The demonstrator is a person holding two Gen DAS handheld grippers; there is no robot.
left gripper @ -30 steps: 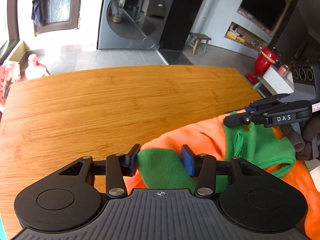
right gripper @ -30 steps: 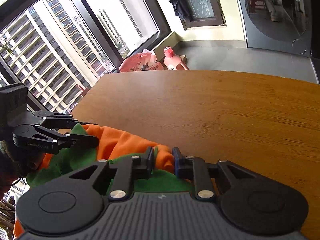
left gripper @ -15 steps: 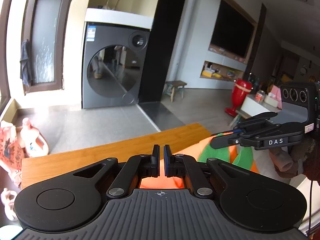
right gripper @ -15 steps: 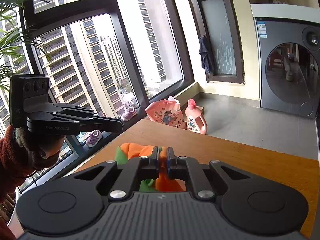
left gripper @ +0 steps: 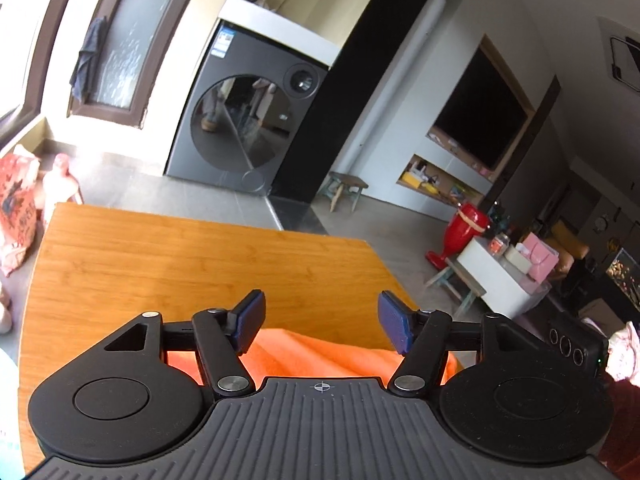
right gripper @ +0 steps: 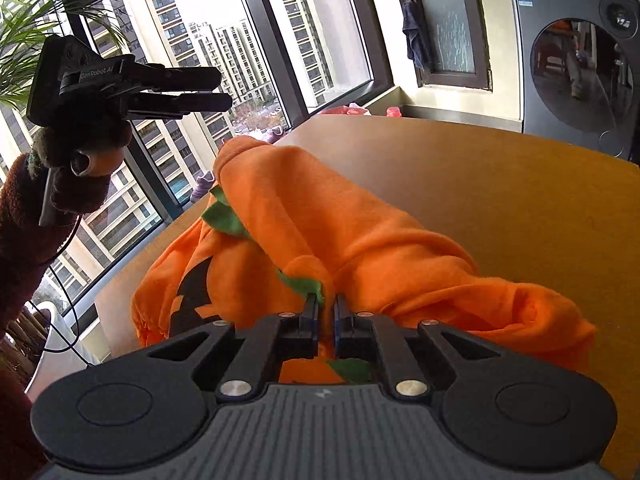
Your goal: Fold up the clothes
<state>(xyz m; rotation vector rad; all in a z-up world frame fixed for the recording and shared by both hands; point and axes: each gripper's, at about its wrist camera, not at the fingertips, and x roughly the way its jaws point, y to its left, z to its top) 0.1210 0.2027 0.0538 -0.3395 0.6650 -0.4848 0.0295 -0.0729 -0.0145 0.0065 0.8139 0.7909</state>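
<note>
An orange pumpkin costume garment point(right gripper: 328, 232) with green leaf trim and black face patches lies bunched on the wooden table point(right gripper: 500, 208). My right gripper point(right gripper: 326, 314) is shut on a fold of the garment near a green leaf and holds it. My left gripper point(left gripper: 320, 318) is open and empty, raised above the orange cloth point(left gripper: 320, 354). The left gripper also shows in the right wrist view point(right gripper: 216, 90), high at the left, clear of the garment. The right gripper's body point(left gripper: 576, 348) shows at the right edge of the left wrist view.
The table's far half point(left gripper: 180, 264) is bare wood. A washing machine point(left gripper: 248, 120) stands beyond it. Large windows point(right gripper: 248, 40) lie left of the table. A pink bag point(left gripper: 16, 208) and bottle sit on the floor. A white side table point(left gripper: 504, 276) with clutter stands at the right.
My left gripper has opened and let go of the garment, then risen. My right gripper stays shut on the cloth, and the garment now lies stretched out across the table.
</note>
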